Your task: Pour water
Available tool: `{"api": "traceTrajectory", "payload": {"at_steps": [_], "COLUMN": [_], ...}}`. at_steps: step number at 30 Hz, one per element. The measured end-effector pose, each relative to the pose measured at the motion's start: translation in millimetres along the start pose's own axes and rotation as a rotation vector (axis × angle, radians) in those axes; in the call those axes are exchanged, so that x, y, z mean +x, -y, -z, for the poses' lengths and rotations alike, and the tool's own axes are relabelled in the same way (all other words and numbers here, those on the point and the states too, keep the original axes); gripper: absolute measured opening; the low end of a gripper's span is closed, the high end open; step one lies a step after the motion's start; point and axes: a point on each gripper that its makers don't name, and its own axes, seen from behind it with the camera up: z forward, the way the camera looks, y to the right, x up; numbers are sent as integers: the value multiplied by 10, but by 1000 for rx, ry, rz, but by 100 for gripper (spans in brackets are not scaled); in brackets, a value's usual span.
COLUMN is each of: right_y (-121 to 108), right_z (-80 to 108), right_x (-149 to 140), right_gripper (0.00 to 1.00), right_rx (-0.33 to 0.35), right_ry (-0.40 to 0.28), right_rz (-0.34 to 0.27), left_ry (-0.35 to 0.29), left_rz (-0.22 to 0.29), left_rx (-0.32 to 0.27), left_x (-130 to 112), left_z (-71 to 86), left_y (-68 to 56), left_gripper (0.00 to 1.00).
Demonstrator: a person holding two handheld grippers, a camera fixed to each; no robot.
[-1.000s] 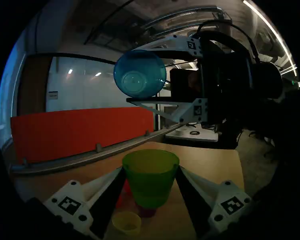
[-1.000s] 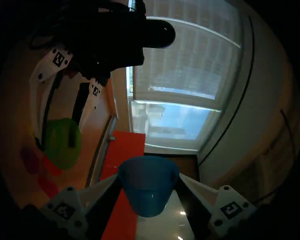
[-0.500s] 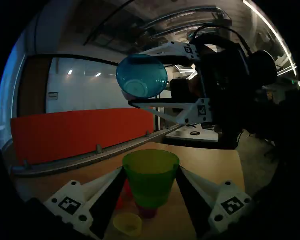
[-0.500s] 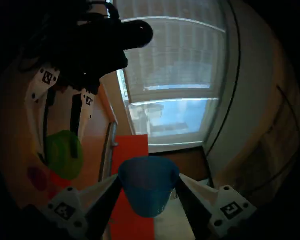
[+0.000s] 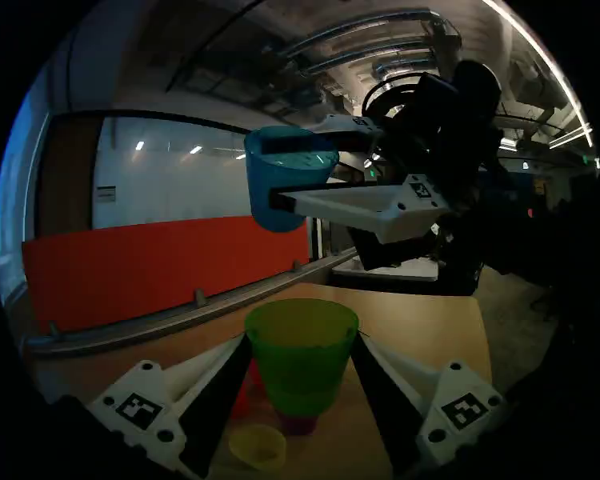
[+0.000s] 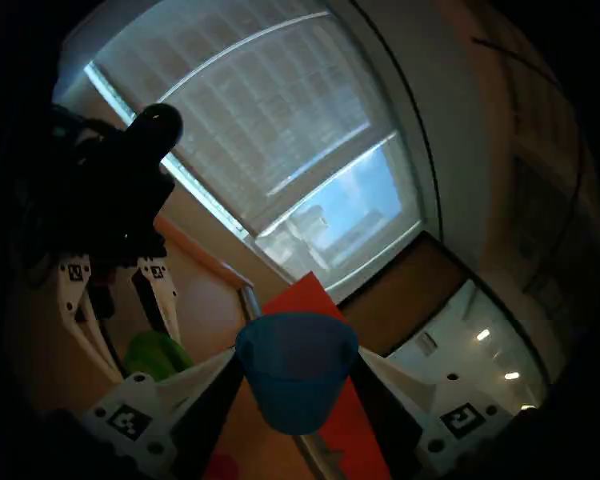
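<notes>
Blue and translucent, the cup (image 5: 294, 166) hangs in the air, pinched between the two fingers of the right claw (image 5: 270, 172), one finger across its near side and the other behind its rim. Seen from the left gripper view, it sits close to upright with its mouth upward, higher than the green cup (image 5: 302, 352) and well apart from it. Whether it holds any water cannot be told in the dim light.

The green cup stands upright with its mouth open to the ceiling, gripped on both flanks by the left claw (image 5: 300, 366), whose fingers press against its sides. It is held above the wooden counter (image 5: 428, 328).

Beneath it on the counter are a small yellow cup (image 5: 256, 448) and a reddish cup (image 5: 296, 420), partly hidden behind the green one.

An orange-red panel (image 5: 140, 264) runs along the far edge of the counter under a pale glass wall. In the right gripper view, the blue cup sits squarely between that claw's own fingers, with a large window covered by blinds (image 6: 284, 160) behind it.
</notes>
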Motion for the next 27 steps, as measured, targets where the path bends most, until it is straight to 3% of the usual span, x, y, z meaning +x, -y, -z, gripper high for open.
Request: {"api": "traceTrajectory", "payload": {"at_steps": [6, 15, 21, 27], "right_y": [28, 104, 101, 91], "right_z": [14, -5, -5, 7], "right_x": [-20, -28, -32, -29], "right_gripper": [89, 89, 89, 89], "right_rx": [43, 114, 131, 145], "right_ry": [-9, -8, -15, -19], "right_rz": [-237, -503, -631, -713], "left_ry": [5, 9, 15, 17], "left_rz": [-6, -11, -18, -23], "left_rx": [2, 5, 5, 9], "left_x": [-6, -12, -16, -13], "left_z": [4, 8, 30, 46], "left_y": [6, 7, 12, 27], "left_gripper": [85, 85, 85, 85]}}
